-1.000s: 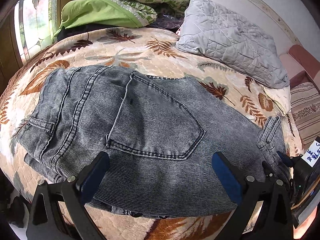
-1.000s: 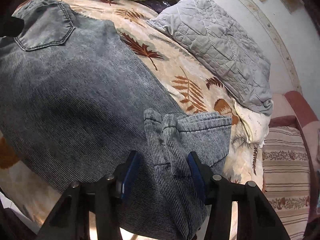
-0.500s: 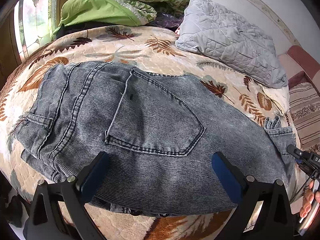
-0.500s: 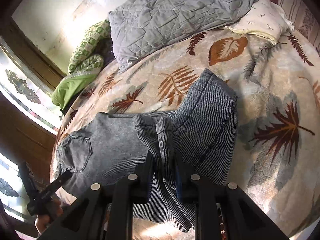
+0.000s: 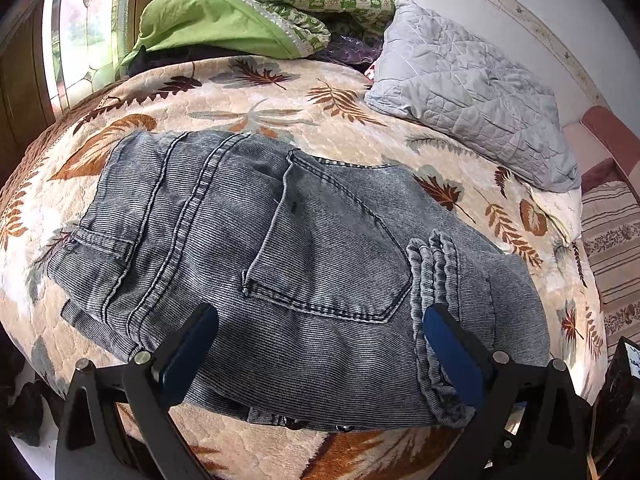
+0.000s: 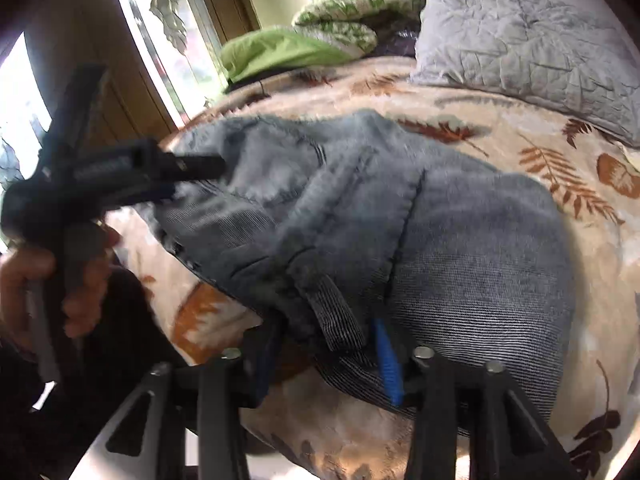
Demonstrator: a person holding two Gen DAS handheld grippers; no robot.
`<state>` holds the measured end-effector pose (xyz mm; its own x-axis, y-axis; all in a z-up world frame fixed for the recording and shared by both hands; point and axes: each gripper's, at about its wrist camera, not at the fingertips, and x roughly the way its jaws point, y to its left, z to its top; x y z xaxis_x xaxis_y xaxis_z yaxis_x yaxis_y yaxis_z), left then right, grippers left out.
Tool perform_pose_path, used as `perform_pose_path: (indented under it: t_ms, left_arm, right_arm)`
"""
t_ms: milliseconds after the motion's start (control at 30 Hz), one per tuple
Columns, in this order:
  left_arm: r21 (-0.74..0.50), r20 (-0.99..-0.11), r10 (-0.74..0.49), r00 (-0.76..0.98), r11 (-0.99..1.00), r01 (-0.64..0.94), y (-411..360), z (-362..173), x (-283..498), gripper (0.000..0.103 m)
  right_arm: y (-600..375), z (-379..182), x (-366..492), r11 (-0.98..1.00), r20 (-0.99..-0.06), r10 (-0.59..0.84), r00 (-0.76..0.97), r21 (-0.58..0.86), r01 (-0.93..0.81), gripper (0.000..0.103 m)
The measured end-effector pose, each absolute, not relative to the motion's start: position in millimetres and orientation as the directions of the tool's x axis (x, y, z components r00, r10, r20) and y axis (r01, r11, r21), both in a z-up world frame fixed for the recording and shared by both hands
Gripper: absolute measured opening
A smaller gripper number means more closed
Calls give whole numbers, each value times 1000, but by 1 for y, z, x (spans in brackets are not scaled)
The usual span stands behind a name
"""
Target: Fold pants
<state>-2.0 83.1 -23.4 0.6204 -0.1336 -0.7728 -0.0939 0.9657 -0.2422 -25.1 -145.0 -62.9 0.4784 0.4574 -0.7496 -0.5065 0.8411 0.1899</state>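
Note:
Grey washed jeans (image 5: 304, 256) lie on the leaf-print bedspread, waist to the left, back pocket up. The leg hems (image 5: 436, 280) are folded over and lie on the seat by the pocket. My left gripper (image 5: 320, 352) is open and empty, hovering over the near edge of the jeans. My right gripper (image 6: 324, 356) is shut on the leg hems (image 6: 336, 320), holding them over the folded jeans (image 6: 460, 232). The right wrist view is blurred. The left gripper (image 6: 120, 176) also shows there at the left, in a hand.
A grey quilted pillow (image 5: 472, 88) lies at the back right of the bed. Green bedding (image 5: 224, 28) is piled at the back left by a window. A striped cushion (image 5: 612, 248) sits at the right. The bed's near edge runs just below the grippers.
My right gripper closed on the leg hems and carried them leftward over the jeans, folding the legs onto the seat. The left gripper stayed open, nearly still.

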Motion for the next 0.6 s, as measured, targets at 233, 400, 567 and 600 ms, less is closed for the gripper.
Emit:
perform_pose_path:
  t_ms: [233, 400, 567, 600]
  left_arm:
    - [-302, -780, -206, 591, 951, -67, 76, -23, -5, 102]
    - [-440, -784, -348, 514, 895, -66, 72, -30, 4, 102]
    - [-602, -748, -513, 421, 792, -104, 65, -31, 48, 102]
    - [-595, -760, -514, 398, 797, -106, 61, -34, 59, 102]
  right_arm:
    - [-177, -33, -39, 765, -605, 636, 480, 412, -494, 76]
    - [-232, -28, -32, 697, -477, 700, 531, 619, -363, 79]
    - [-261, -41, -22, 633, -420, 720, 553, 725, -273, 79]
    - [-263, -41, -21, 615, -403, 732, 550, 738, -278, 79]
